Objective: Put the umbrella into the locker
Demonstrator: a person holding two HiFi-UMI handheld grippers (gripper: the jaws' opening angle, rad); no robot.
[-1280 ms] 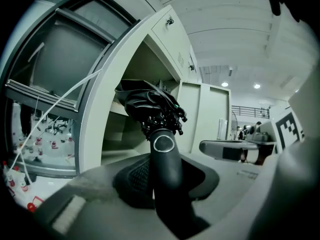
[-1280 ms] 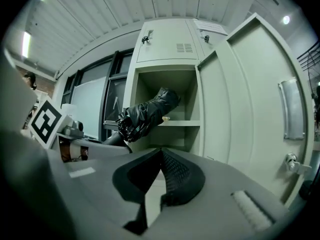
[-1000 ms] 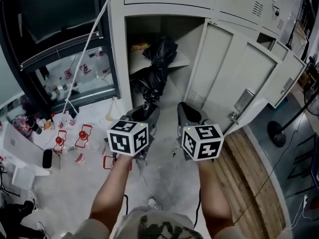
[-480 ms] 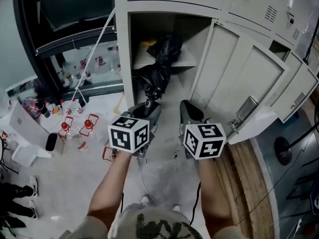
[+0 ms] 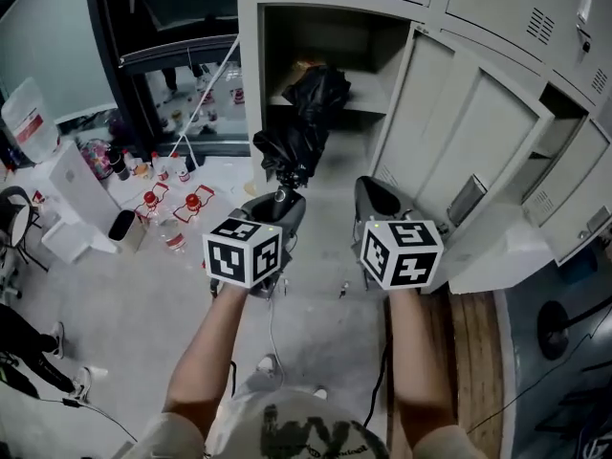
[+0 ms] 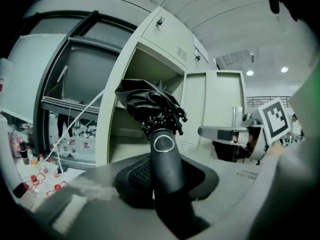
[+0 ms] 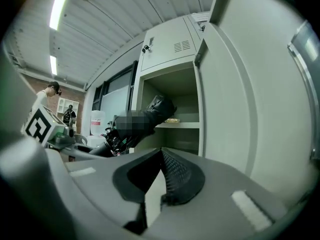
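A folded black umbrella [image 5: 301, 127] points into the open locker compartment [image 5: 330, 36], its tip near the shelf [image 5: 371, 96]. My left gripper [image 5: 277, 208] is shut on the umbrella's black handle [image 6: 165, 164], which stands up between the jaws in the left gripper view. The bunched canopy [image 6: 145, 101] hangs in front of the locker opening [image 6: 150, 69]. My right gripper [image 5: 375, 197] is beside it to the right, level with it, shut with nothing between its pads [image 7: 172, 176]. In the right gripper view the umbrella [image 7: 162, 106] lies to the left, reaching toward the locker [image 7: 175, 89].
The locker door [image 5: 449, 132] stands open to the right. A yellow item [image 5: 304, 65] lies on the shelf. Red-capped bottles [image 5: 191, 204] and a white box [image 5: 76, 199] crowd the floor at left. A cable [image 5: 273, 323] runs below my arms. Wooden boards [image 5: 469, 352] lie at right.
Both grippers have shifted a little toward the locker, the left still holding the umbrella. The head view has swung, showing more floor clutter on the left.
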